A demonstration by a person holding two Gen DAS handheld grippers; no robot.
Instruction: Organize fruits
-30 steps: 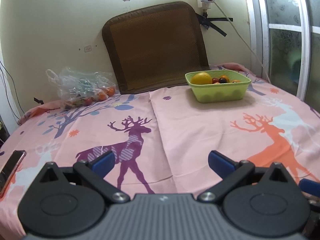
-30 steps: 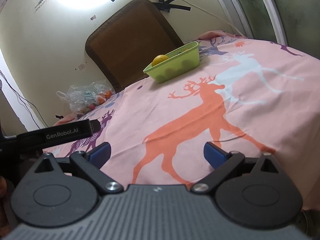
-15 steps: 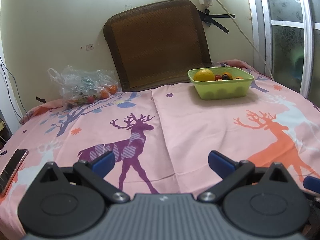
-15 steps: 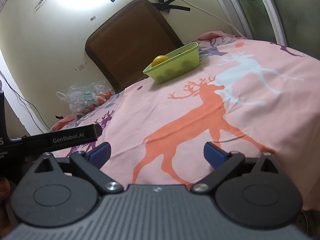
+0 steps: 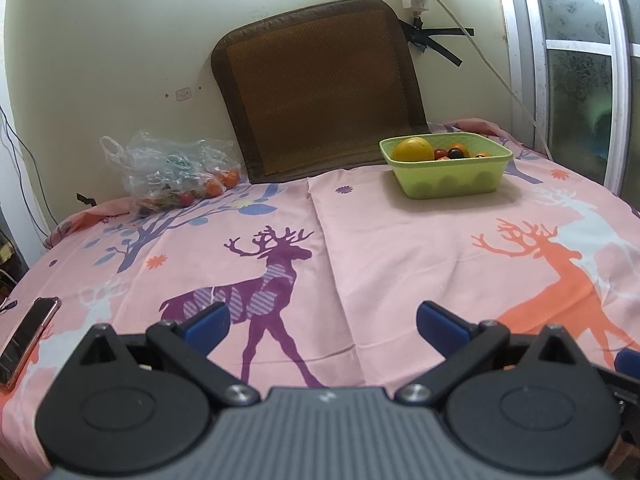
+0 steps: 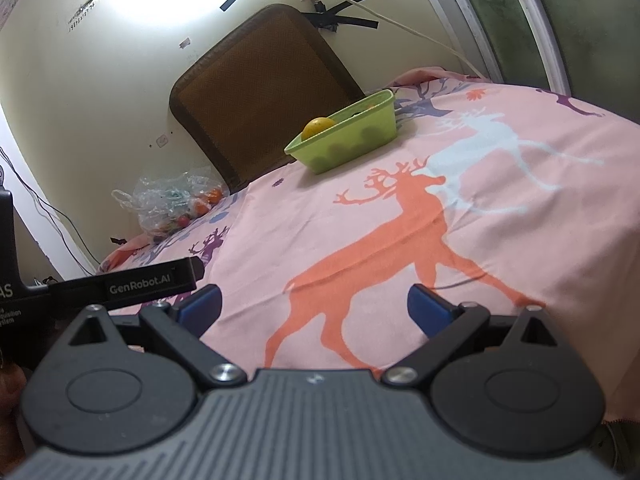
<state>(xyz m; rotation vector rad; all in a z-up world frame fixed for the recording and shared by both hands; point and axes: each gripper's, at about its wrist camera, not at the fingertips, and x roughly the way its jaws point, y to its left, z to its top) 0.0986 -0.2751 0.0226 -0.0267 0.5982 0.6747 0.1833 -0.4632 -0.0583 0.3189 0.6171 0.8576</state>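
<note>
Both grippers near the front edge of the bed, before any fruit is taken. The left gripper (image 5: 322,322) is released, its blue fingers (image 5: 206,322) spread wide with only the deer-print sheet (image 5: 360,240) between them; the right gripper (image 6: 314,306) is likewise released and holds nothing.

The fruit lies in two places, both well apart from the fingers and both toward the far edge of the bed, by the wall. A clear plastic bag (image 5: 168,170) with small orange and red fruits sits at the far left corner, just beside the brown mat (image 5: 320,92) that leans on the wall. A green basket (image 5: 448,170) stands toward the far right corner and already carries a large yellow-orange fruit (image 5: 412,149) and several small dark and orange ones (their exact count cannot be told).

From the left gripper the bag lies ahead and to the left, the basket ahead and to the right. In the right wrist view the basket (image 6: 348,136) lies ahead and slightly right of centre, and the bag (image 6: 172,200) far off to the left, beyond the body of the other gripper. Judged from this layout, the left gripper is the nearer one to the bag and the right gripper the nearer one to the basket. The bag slumps with no clear long axis; the basket's long side runs roughly along the far edge. A phone (image 5: 26,340) lies at the front left edge.
</note>
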